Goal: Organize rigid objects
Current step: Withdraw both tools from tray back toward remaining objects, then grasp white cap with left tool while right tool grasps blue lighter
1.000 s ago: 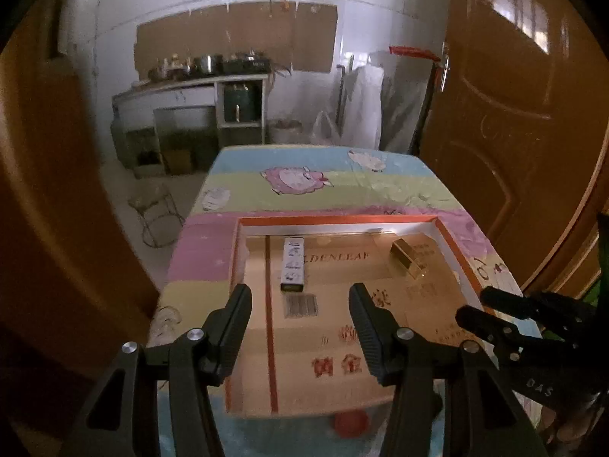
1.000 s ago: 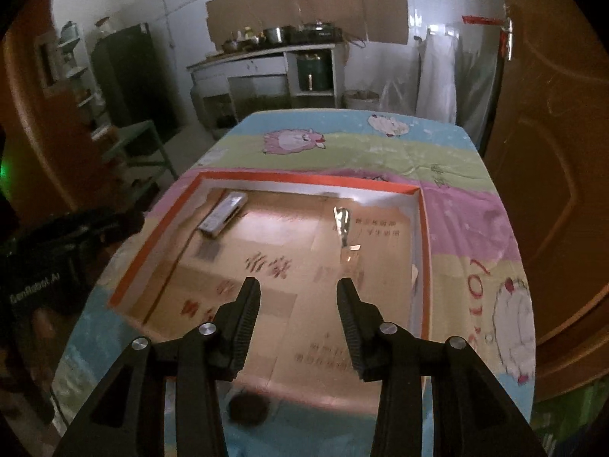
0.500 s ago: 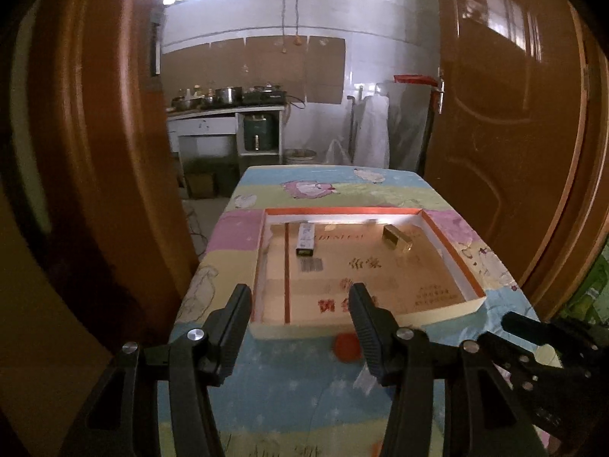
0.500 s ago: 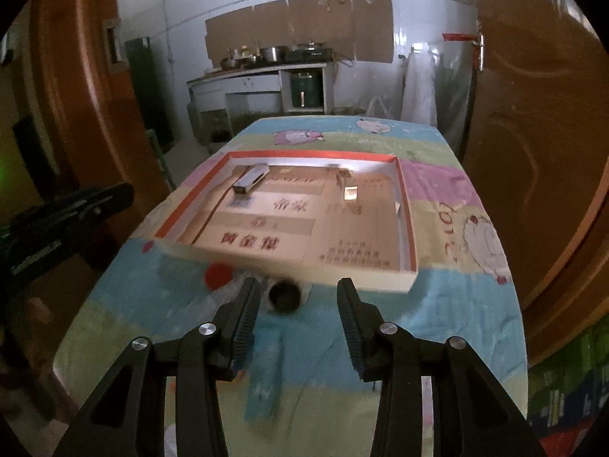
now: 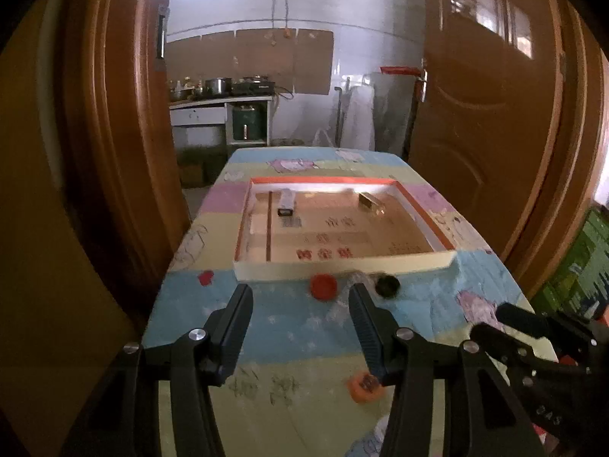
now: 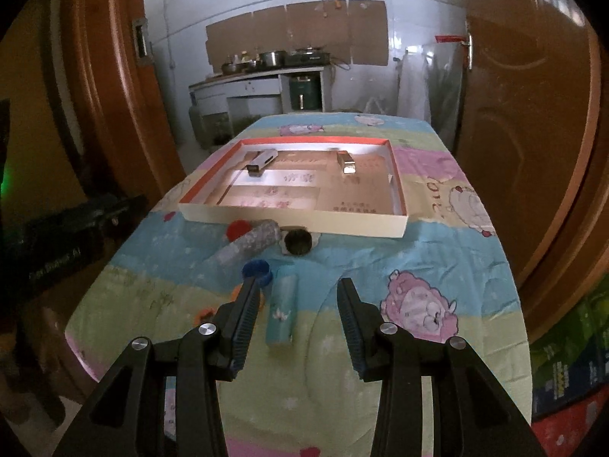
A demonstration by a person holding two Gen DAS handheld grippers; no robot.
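Both grippers hang above the near end of a worktop [image 6: 475, 266] covered with a cartoon-print cloth. The left gripper [image 5: 300, 304] has its jaws apart with nothing between them; the right gripper [image 6: 298, 295] likewise stands partly open and holds nothing.

Toward the far half of the cloth lies a shallow tray [image 6: 289, 221] with an orange rim. Inside it, at the back, a long silvery box [image 6: 262, 160] lies on the left side and a small gold box [image 6: 346, 162] on the right, well apart.

Just in front of the tray's near wall sit a red cap [image 6: 238, 227], a clear bottle [image 6: 247, 245] lying on its side and a dark round lid [image 6: 298, 242]. Nearer the right gripper are a blue cap [image 6: 258, 270] and a teal box [image 6: 282, 310] lying lengthwise, just beside the left finger. An orange piece [image 5: 363, 386] shows beneath the left gripper's right finger
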